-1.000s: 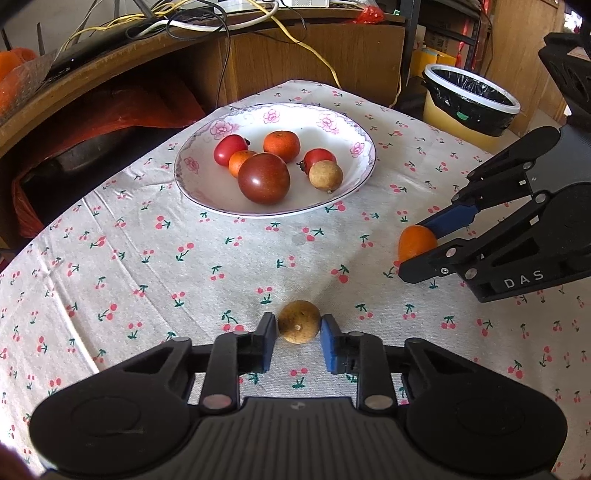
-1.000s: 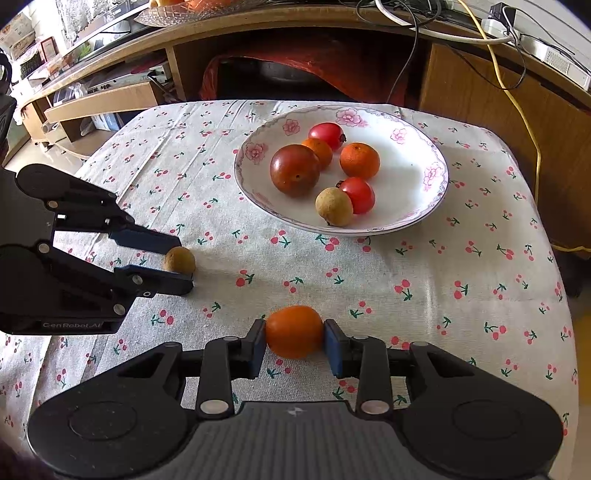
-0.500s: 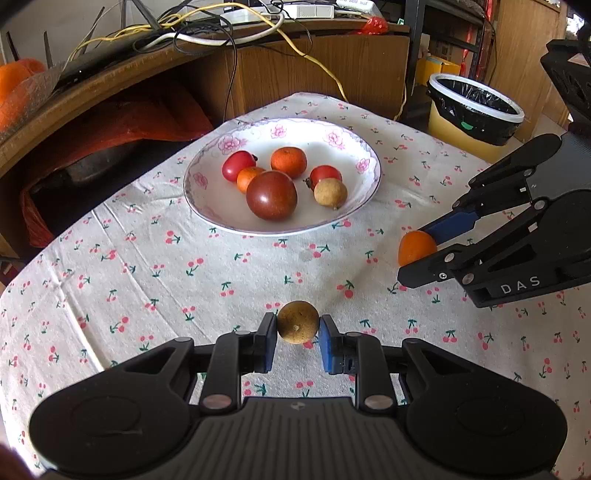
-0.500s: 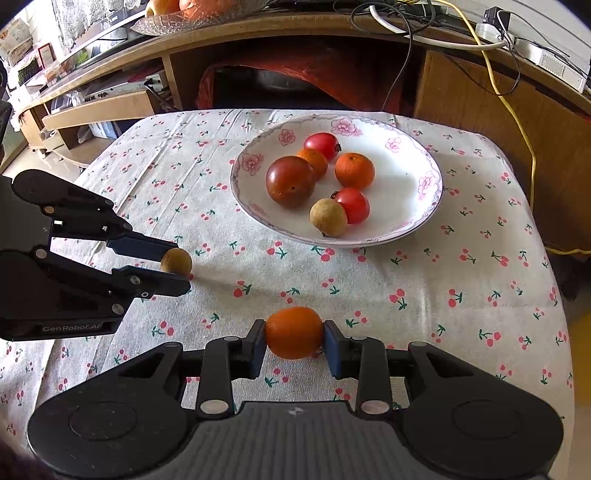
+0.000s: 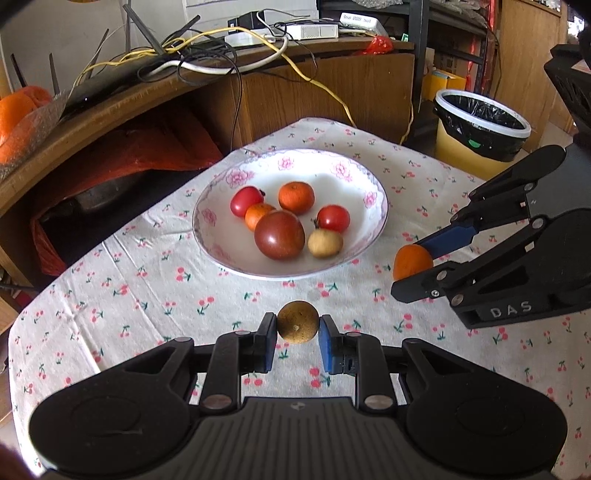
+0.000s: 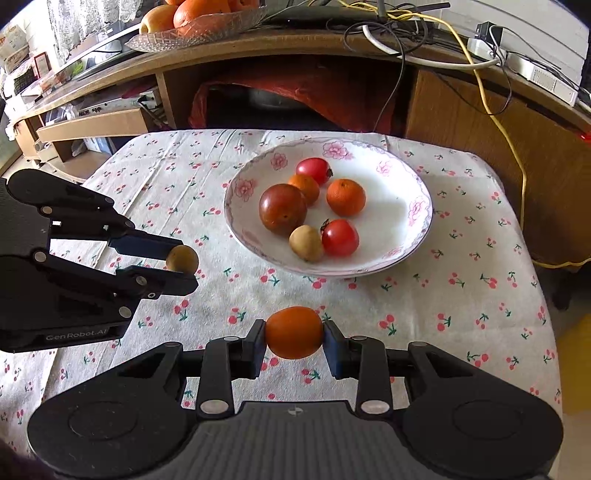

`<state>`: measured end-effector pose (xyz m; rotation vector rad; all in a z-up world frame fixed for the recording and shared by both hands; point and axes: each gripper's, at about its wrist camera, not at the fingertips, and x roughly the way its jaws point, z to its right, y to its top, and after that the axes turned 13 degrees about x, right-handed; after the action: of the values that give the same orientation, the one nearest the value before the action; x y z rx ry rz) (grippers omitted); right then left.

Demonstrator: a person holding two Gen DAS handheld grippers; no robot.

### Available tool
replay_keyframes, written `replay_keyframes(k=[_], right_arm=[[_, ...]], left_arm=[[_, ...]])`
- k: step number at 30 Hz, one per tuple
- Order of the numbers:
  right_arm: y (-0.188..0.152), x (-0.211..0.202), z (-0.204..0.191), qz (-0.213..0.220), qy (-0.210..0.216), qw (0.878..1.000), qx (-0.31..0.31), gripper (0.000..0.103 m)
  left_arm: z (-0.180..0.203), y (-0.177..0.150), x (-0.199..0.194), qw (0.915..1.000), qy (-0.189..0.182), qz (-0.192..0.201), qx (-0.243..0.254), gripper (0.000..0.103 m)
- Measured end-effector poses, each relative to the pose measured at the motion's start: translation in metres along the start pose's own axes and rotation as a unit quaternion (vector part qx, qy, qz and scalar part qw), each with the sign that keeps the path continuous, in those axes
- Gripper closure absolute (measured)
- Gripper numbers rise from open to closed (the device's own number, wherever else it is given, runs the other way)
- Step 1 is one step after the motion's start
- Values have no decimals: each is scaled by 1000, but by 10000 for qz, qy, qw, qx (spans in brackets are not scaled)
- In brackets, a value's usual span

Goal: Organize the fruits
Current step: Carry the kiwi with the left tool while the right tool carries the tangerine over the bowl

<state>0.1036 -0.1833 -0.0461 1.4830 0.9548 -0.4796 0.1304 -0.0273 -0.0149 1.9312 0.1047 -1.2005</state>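
A curved wooden desk (image 5: 155,99) is seen behind the table (image 6: 480,280), strewn with tangled cables (image 5: 207,62) — yellow, white, black. A lined waste bin (image 5: 480,129) stands on the floor beside it, and a glass dish of oranges (image 6: 195,22) is set on top — all in daylight.

One flowered plate (image 5: 378,218) holds six fruits: two red tomatoes (image 5: 246,200), two small oranges (image 5: 296,197), one big dark red tomato (image 5: 279,234) and one brown longan (image 5: 325,242). Off the plate are two more fruits: one brown longan (image 5: 297,322) in the left claw (image 5: 297,334) and one orange (image 6: 294,332) in the right claw (image 6: 294,345). One bin (image 5: 480,129) stands beyond the desk (image 5: 147,288).
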Motion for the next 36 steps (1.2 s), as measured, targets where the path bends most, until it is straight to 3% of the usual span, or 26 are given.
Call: replay_keyframes(k=[10,36], right_arm=[[7,-4,0,187,-85,9998,34,76],[15,-3,-6,270,-108,9996,12,76]], left_arm=[[1,18,-1,9997,91,230,38,70],[-5,27,2,9991,176,368,-108,70]])
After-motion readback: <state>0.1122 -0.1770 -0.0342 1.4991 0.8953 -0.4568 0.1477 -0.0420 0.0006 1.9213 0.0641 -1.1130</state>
